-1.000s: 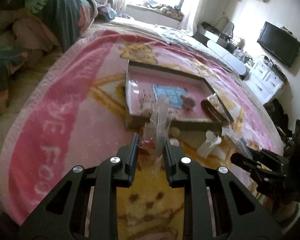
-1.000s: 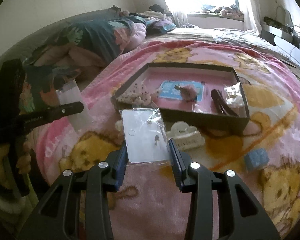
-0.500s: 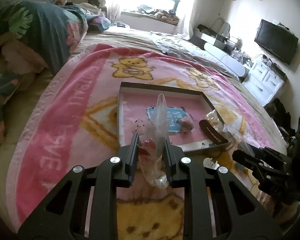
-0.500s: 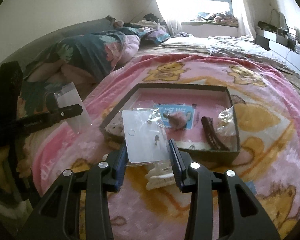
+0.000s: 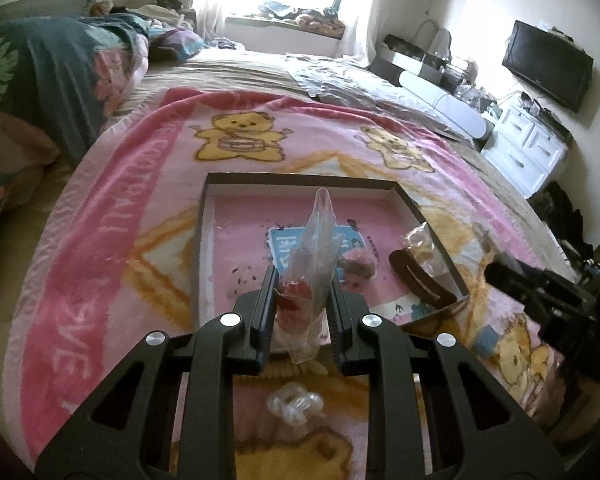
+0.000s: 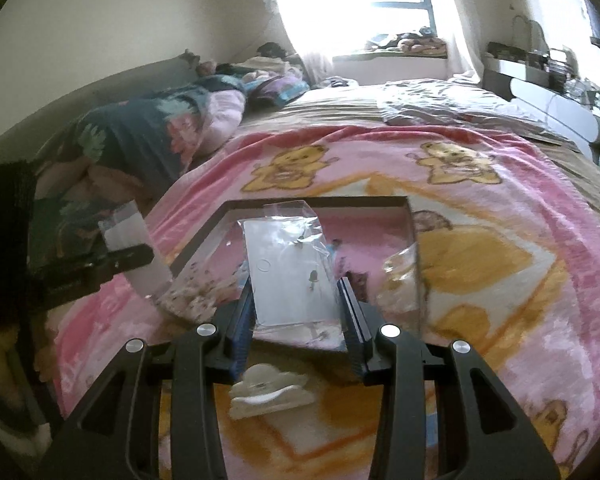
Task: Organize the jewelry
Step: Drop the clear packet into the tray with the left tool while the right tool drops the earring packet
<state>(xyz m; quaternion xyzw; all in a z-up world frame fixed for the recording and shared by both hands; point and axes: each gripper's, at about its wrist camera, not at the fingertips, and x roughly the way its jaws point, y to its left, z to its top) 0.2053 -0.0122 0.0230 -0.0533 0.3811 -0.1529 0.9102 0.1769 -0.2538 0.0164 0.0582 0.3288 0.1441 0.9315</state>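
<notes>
Clear plastic fills both tongs above a black tray (image 5: pixel 204 216) on a pink bear blanket (image 5: pixel 100 240). The left gripper (image 5: pixel 300 300) is clenched on a thin bag (image 5: pixel 314 264) with something red inside; the bag stands upright between the fingers, its top over the tray's pink floor, its bottom hanging just short of the tray's near wall. The right gripper (image 6: pixel 298 308) pinches a sleeved white card (image 6: pixel 288 276) carrying small earrings, held flat and leaning over the tray's near edge.

The risk, judged from these views, is slippage: both packets are slick film, and a loose grip could let either one slide out and land on the blanket in front of the tray, not in it. The upright bag looks top-heavy and may flop sideways on release. The tray already holds a blue card (image 5: pixel 284 244), a dark hair clip (image 5: pixel 420 280) and a crumpled packet (image 5: pixel 422 244) against its right wall, so a careless drop could pile onto them. A white claw clip (image 6: pixel 268 396) and a clear one (image 5: pixel 296 402) lie on the blanket just in front of the tray, under the tongs.
</notes>
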